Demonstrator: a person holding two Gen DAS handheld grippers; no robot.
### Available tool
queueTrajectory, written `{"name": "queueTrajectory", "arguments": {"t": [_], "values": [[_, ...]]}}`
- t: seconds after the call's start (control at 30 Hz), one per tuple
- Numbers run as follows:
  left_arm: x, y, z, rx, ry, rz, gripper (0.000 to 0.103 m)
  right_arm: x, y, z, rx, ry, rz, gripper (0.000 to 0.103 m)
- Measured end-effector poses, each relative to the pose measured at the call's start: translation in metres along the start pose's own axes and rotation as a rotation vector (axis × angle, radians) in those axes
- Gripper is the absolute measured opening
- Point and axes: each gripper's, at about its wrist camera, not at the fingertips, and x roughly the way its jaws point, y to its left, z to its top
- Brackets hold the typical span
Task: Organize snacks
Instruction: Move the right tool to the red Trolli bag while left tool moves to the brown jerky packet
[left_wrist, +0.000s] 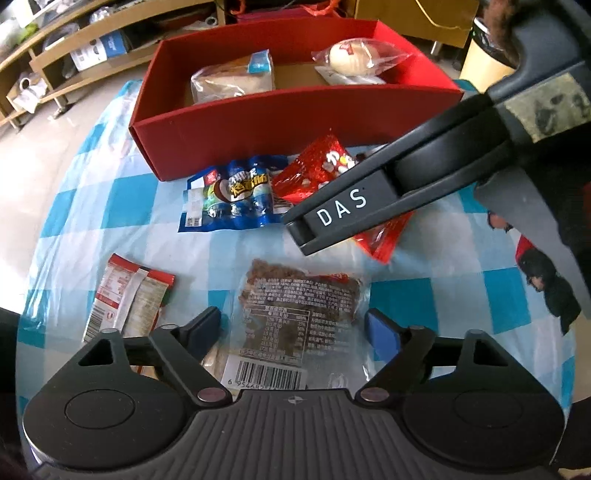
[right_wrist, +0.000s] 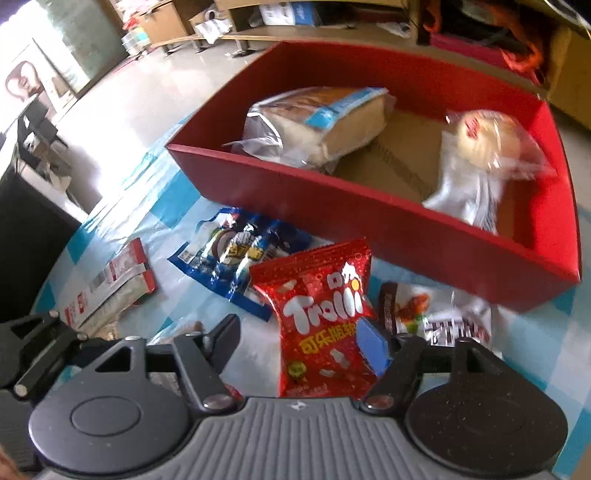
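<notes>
A red box (left_wrist: 236, 129) stands on the checked cloth and holds a bread pack (left_wrist: 232, 79) and a wrapped bun (left_wrist: 354, 55). My left gripper (left_wrist: 293, 328) is open, its fingers either side of a clear pack of brown meat snack (left_wrist: 295, 306) lying on the cloth. My right gripper (right_wrist: 303, 339) is open over a red Trolli candy bag (right_wrist: 321, 314), which lies between its fingers. In the left wrist view the right gripper's body (left_wrist: 369, 199) hangs over that red bag (left_wrist: 314, 170). A blue snack pack (left_wrist: 229, 195) lies in front of the box.
A red-and-white packet (left_wrist: 125, 295) lies at the cloth's left. A dark-labelled packet (right_wrist: 436, 314) lies right of the Trolli bag, near the box (right_wrist: 406, 229) wall. The bread (right_wrist: 314, 122), the bun (right_wrist: 487, 140) and the blue pack (right_wrist: 240, 254) show in the right wrist view. Shelves stand behind.
</notes>
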Motion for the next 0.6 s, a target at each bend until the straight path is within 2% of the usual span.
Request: {"name": "queueTrajectory", "arguments": {"t": [0.13, 0.27, 0.4, 0.5, 0.6], "values": [[0.011, -0.001, 0.003, 0.006, 0.017, 0.021, 0.094, 0.004, -0.002, 0.001, -0.017, 0.0, 0.017, 0.078], [0.011, -0.003, 0.003, 0.031, 0.017, 0.018, 0.092, 0.0, 0.001, -0.006, -0.058, 0.01, -0.002, 0.071], [0.007, -0.007, -0.007, 0.056, 0.028, -0.043, 0.092, -0.012, -0.003, -0.027, -0.019, 0.042, 0.039, 0.071], [0.004, -0.016, -0.017, 0.104, 0.034, -0.043, 0.092, -0.023, -0.006, -0.052, 0.013, 0.069, 0.075, 0.071], [0.0, -0.019, -0.021, 0.122, 0.041, -0.079, 0.093, -0.038, -0.01, -0.072, 0.045, 0.093, 0.077, 0.07]]}}
